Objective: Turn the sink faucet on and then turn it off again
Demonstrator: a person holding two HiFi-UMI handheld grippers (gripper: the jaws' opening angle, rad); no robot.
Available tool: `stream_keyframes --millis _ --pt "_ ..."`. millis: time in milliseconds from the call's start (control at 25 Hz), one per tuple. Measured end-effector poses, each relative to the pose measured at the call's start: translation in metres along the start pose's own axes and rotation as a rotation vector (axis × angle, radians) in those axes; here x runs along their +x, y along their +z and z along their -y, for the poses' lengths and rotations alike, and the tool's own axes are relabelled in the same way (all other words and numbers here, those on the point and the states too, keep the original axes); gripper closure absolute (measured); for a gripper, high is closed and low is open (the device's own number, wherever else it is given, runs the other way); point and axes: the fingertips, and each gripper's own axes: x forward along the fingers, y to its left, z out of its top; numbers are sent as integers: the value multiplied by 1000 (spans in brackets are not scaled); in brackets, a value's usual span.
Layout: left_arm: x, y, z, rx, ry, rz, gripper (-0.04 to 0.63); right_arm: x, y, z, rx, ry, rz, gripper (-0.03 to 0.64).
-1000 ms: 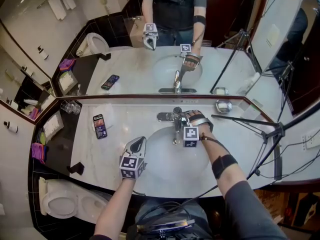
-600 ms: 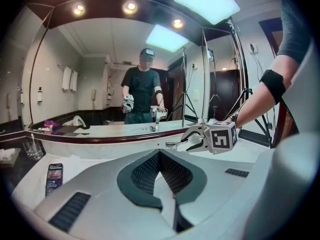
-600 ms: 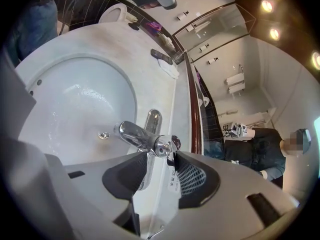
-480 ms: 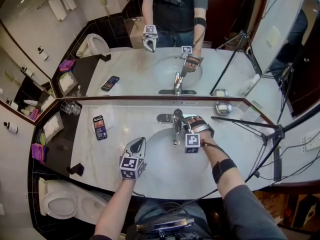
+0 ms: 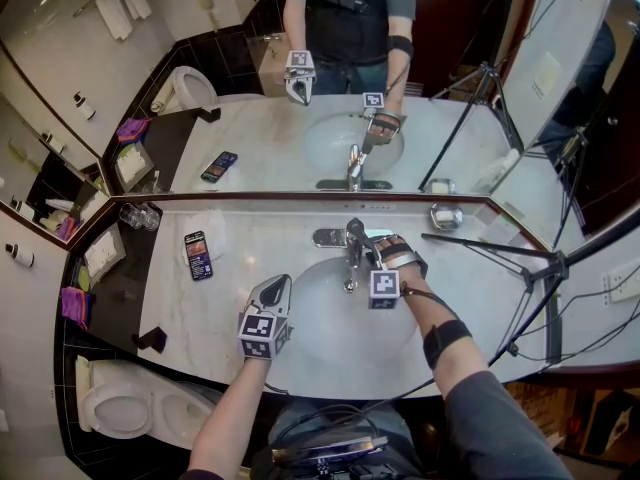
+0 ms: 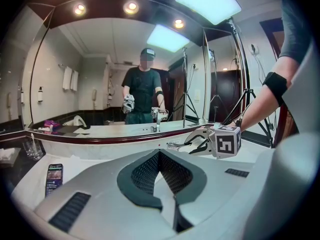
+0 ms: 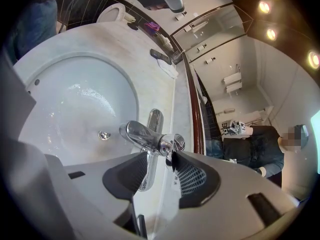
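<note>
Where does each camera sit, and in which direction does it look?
Head view: on the person's head, facing steeply down at the sink and mirror; shows the left gripper, the right gripper and both arms.
Left gripper view: on the left gripper, facing about level across the counter to the mirror; shows its own jaws, plus the right gripper.
Right gripper view: on the right gripper, facing down at the faucet between its own jaws.
Shared: head and right gripper views both show faucet and sink.

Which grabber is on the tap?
The right gripper: its jaws clasp the faucet handle. The left gripper hovers well away from it.
</note>
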Motion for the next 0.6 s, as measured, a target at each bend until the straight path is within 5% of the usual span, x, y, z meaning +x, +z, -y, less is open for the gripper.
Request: stream_keyframes --millis 600 --pt "-1 -1 -1 -3 2 0 595 0 -4 -16 15 23 -10 439"
